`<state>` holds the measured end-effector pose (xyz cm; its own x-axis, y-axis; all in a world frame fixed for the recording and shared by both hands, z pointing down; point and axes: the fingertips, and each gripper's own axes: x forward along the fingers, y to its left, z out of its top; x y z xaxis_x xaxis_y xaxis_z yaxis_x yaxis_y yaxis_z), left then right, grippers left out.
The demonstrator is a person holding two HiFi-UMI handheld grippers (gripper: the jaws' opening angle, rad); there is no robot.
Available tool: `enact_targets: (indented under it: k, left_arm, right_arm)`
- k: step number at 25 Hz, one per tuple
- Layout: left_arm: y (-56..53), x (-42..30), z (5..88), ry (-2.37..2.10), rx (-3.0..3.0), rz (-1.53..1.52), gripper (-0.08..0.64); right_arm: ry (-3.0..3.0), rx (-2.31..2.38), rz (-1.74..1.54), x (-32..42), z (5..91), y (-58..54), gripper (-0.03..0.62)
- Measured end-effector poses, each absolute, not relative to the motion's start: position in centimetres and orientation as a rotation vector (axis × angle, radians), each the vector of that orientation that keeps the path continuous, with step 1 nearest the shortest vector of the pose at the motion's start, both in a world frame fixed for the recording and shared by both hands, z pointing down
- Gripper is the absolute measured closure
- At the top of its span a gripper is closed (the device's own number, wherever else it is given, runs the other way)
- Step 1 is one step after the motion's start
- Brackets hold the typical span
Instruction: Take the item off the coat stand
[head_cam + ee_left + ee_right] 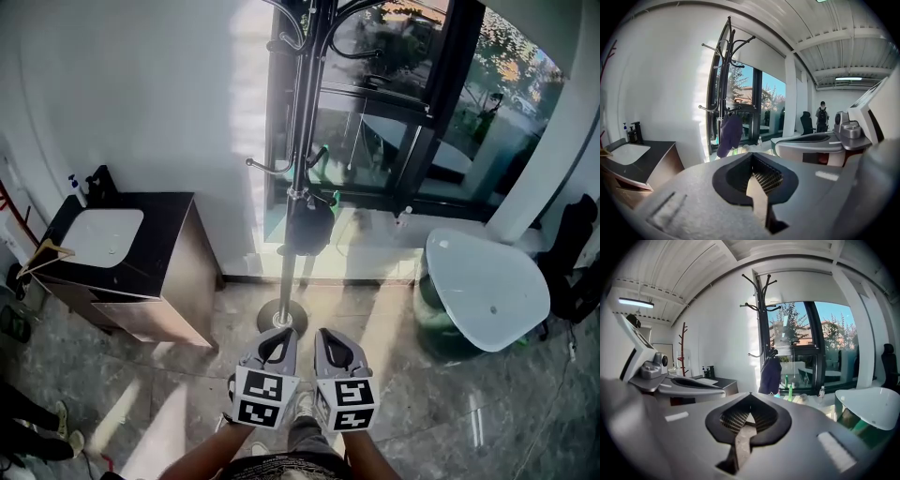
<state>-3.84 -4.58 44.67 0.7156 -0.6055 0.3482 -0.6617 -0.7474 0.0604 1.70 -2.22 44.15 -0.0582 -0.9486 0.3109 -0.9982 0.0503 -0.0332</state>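
Status: both claws are shut and empty, nothing between the jaws in either gripper view. Left claw (279, 335) and right claw (330, 335) sit low, side by side, close to the person's body, tips pointing at the coat stand (296, 141).

Target is the dark item (310, 225), maybe a cap or a cloth bag, can't tell which. It hangs on a low hook (319, 156) of the stand, against the pole on its right side. Long axis is vertical, running down along the pole. It's clear of the floor, with the window (394, 103) behind it.

Key relation: the item is straight ahead of and above both claws, well apart from them. In the head view it lines up roughly between the two, so neither is clearly nearer; right is maybe slightly better placed, since the pole stands more in front of the left one.

- Left gripper view: item (729, 136) up and left of the claw (753, 157).
- Right gripper view: item (769, 376) just right of the claw (749, 397).

Judgement: reach not started. The next move needs a claw opened, raised and pushed forward, then a lift up off the hook.
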Motion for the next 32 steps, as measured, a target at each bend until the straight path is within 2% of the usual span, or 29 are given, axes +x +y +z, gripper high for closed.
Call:
enact_targets:
  k: [17, 32]
  left_arm:
    - [-13.0, 2.0, 45.4, -1.099, 2.687, 0.485, 0.557]
    - [-17.7, 4.2, 45.8, -1.197, 2.656, 0.509, 0.557]
  right_arm:
    - [-2.165, 1.919, 0.331, 8.0, 45.0, -11.9, 0.585]
    - [-2.213, 1.807, 0.272, 10.9, 46.0, -18.4, 0.52]
